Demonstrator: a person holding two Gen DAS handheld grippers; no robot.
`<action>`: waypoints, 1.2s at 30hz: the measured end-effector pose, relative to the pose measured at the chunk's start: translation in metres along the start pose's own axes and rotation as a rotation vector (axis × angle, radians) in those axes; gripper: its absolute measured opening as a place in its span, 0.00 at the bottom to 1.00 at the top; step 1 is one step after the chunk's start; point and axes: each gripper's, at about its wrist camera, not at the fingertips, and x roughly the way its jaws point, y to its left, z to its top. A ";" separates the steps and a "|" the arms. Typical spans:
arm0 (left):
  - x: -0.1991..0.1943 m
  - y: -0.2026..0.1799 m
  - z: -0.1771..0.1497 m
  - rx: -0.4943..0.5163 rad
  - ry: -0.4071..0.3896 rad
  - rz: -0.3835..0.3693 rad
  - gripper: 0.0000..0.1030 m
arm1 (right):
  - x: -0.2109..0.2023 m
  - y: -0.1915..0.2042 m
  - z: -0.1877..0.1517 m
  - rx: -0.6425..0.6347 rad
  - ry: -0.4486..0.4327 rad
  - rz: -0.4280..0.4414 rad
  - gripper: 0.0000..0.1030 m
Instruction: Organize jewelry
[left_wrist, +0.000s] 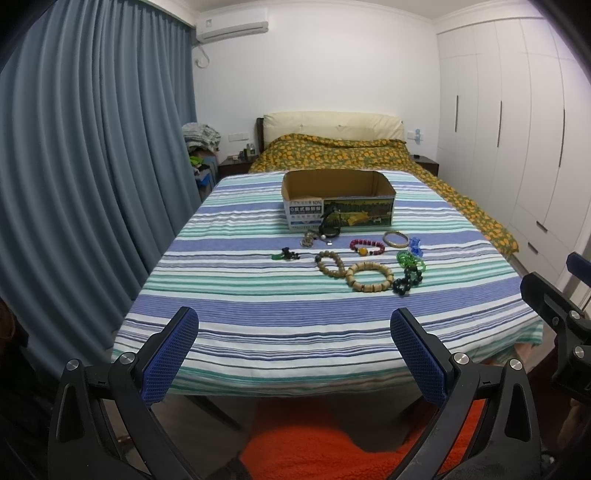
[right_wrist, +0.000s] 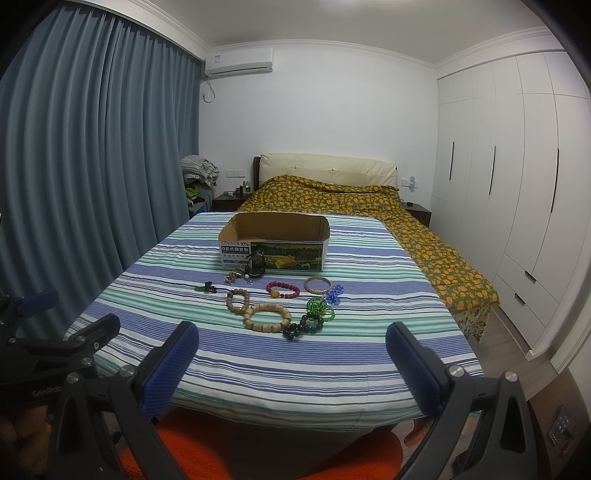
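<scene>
Both tools spread wide and empty, short of the striped table's near edge.

Light, loose bracelets lie mid-table before the cardboard box (left_wrist: 338, 192); the wooden bead bracelet (left_wrist: 368, 276) probably rolls, so pinch across its band.

The left gripper (left_wrist: 294, 356) has matte black plastic arms tipped with blue cross-hatched rubber pads (left_wrist: 170, 360), round silver screws at the pivots; the right gripper (right_wrist: 291, 369) matches it; white "GenRob" lettering (right_wrist: 46, 393) marks a black body
</scene>
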 end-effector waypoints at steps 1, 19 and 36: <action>0.000 0.000 0.000 0.000 0.000 0.000 1.00 | 0.000 0.000 0.000 0.001 0.000 0.000 1.00; 0.002 -0.003 0.003 0.008 0.010 -0.011 1.00 | 0.003 0.006 -0.002 0.009 0.001 -0.007 1.00; -0.001 -0.004 0.004 0.025 0.003 -0.023 1.00 | 0.004 -0.005 -0.003 0.015 0.001 -0.013 1.00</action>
